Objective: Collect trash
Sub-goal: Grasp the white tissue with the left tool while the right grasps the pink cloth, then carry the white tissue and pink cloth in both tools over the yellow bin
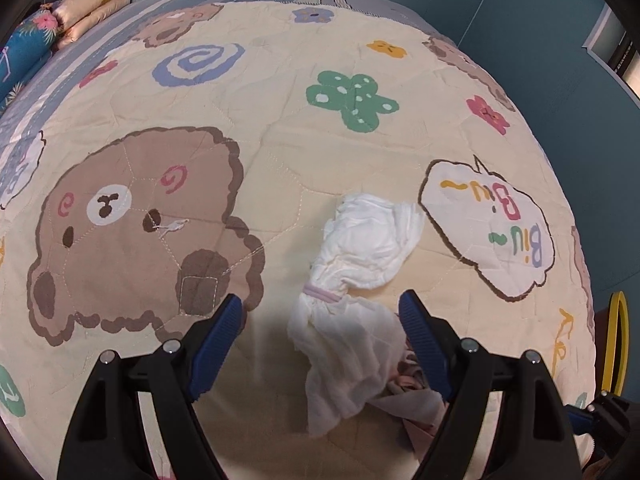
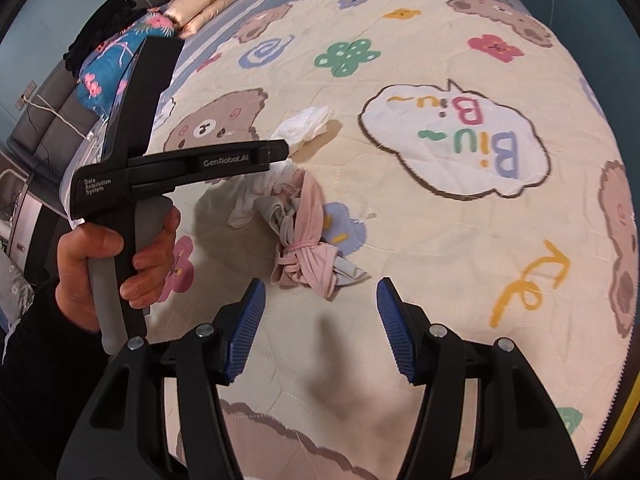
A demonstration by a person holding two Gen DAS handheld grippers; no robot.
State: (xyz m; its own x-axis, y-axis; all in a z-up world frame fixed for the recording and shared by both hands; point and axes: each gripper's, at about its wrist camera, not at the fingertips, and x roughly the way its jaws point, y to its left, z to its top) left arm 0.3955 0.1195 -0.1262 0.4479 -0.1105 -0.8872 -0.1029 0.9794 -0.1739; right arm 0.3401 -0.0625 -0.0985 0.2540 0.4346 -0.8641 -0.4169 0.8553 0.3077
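Note:
A crumpled white cloth [image 1: 360, 248] with a pink band lies on the cream cartoon quilt [image 1: 280, 160]. My left gripper [image 1: 322, 312] is open and hovers just over its near end, the cloth between the blue pads. Beside it lies a knotted pink and grey fabric bundle [image 2: 304, 240], partly seen in the left wrist view [image 1: 408, 384]. My right gripper [image 2: 320, 320] is open and empty, just short of that bundle. The white cloth [image 2: 306, 122] also shows beyond the left gripper's body [image 2: 180, 168].
Folded peach pillows [image 1: 96, 4] and a blue floral pillow [image 2: 116, 60] sit at the bed's far left. A grey headboard [image 2: 52, 120] stands behind them. A yellow rim [image 1: 618, 344] shows off the bed's right edge. Blue walls surround the bed.

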